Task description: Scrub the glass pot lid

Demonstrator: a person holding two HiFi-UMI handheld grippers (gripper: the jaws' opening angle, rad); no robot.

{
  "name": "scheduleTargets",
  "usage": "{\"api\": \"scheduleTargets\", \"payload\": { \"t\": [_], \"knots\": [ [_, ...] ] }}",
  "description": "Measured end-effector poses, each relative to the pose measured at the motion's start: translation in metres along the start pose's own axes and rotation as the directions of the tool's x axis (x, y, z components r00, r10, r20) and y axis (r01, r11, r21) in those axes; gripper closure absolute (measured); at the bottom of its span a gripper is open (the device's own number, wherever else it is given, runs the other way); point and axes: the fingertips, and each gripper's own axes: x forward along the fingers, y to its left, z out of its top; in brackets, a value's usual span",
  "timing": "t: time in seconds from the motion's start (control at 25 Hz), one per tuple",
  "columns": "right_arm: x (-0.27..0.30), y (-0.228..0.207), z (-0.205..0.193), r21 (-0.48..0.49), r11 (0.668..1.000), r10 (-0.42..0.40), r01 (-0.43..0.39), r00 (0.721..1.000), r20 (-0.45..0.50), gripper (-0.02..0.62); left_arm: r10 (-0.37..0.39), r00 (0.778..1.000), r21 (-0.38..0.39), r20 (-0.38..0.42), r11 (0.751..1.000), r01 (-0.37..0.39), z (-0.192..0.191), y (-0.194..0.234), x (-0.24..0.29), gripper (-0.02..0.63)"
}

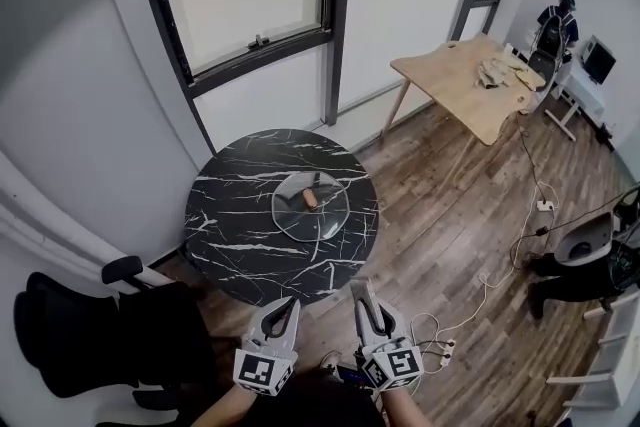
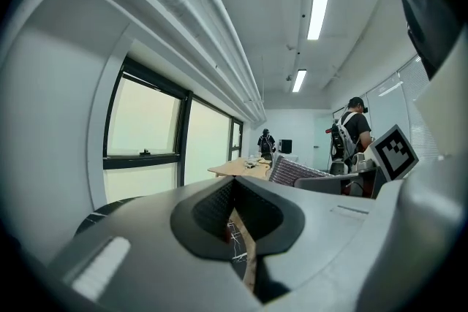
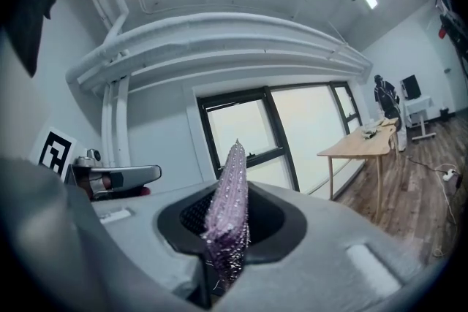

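Left gripper (image 1: 287,303): was low at front left, short of the desk's near edge. Jaws were closed together with nothing between them; only a thin slit showed between the pads (image 2: 219,210).
Desk (image 1: 230,215): round, black marble top with white veins, ahead of both grippers.
Glass pot lid (image 1: 325,220): lay flat near the desk's centre, brown knob (image 1: 310,200) up. It sat ahead of both sets of jaws, roughly between their lines and well apart from each.
Right gripper (image 1: 362,290): was low at front right, just beside the left one. Jaws were clamped on a purple glittery scrubber (image 3: 228,193), which stuck out past the jaw tips.
Scrubber vs lid: apart, no contact.
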Motion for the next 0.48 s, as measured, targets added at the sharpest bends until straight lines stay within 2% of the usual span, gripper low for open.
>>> {"api": "scheduleTargets", "payload": {
  "t": [0.16, 0.32, 0.48],
  "knots": [
    [0.010, -0.010, -0.004, 0.003, 1.000, 0.020, -0.020, 1.000, -0.019, 0.525, 0.030, 1.000, 0.006, 0.010, 1.000, -0.030, 0.008, 0.002, 0.009, 0.603],
    [0.027, -0.016, -0.005, -0.012, 0.999, 0.030, -0.031, 0.999, -0.025, 0.525, 0.040, 0.999, 0.010, -0.014, 0.999, -0.039, -0.002, 0.021, 0.026, 0.603],
    [0.050, -0.013, 0.003, -0.019, 1.000, 0.016, -0.016, 1.000, -0.014, 0.525, 0.035, 0.999, -0.025, -0.034, 0.999, -0.035, -0.013, 0.047, 0.039, 0.603]
  ]
}}
